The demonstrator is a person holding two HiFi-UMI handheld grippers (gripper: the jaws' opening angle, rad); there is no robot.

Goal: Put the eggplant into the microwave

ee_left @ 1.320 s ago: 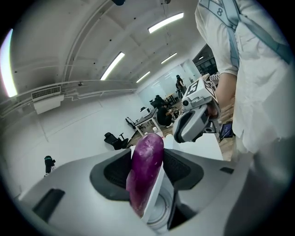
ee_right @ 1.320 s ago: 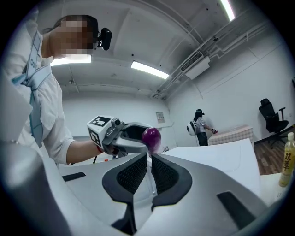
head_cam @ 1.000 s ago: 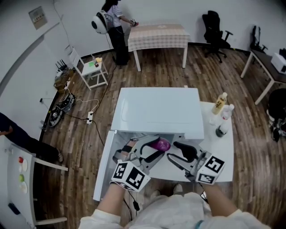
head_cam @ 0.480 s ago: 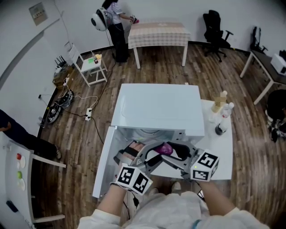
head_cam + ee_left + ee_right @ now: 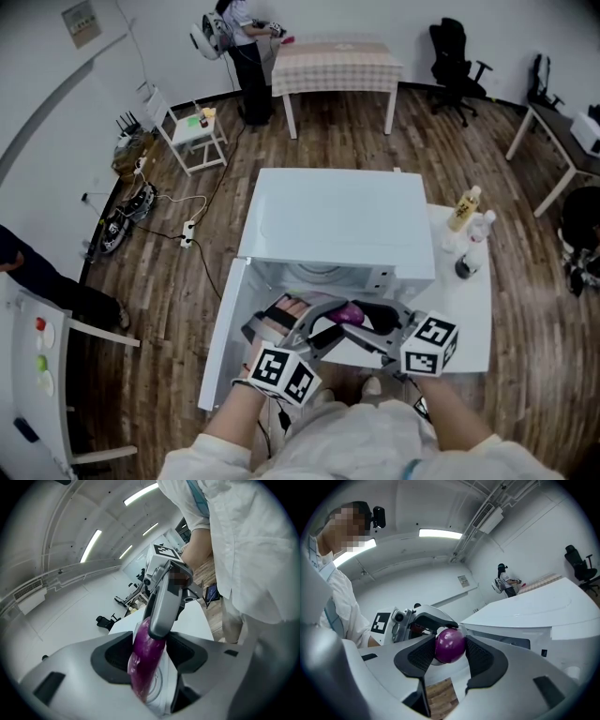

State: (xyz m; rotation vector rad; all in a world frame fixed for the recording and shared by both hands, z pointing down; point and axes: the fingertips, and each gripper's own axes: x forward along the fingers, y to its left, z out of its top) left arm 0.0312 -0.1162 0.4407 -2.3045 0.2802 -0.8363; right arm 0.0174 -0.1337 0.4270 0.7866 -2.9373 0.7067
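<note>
Left hand-held gripper (image 5: pixel 149 667) and right hand-held gripper (image 5: pixel 451 651), its jaws just closing further, both clasp the purple eggplant (image 5: pixel 349 310), lower centre. Best keep it level while easing it into the open microwave (image 5: pixel 337 220).

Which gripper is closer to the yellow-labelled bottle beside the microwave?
Right. The right gripper, whose jaws have just been closing on the eggplant, is at the microwave opening's side nearest the yellow-labelled bottle; the left gripper, also gripping the eggplant, sits farther, toward the open door.
</note>
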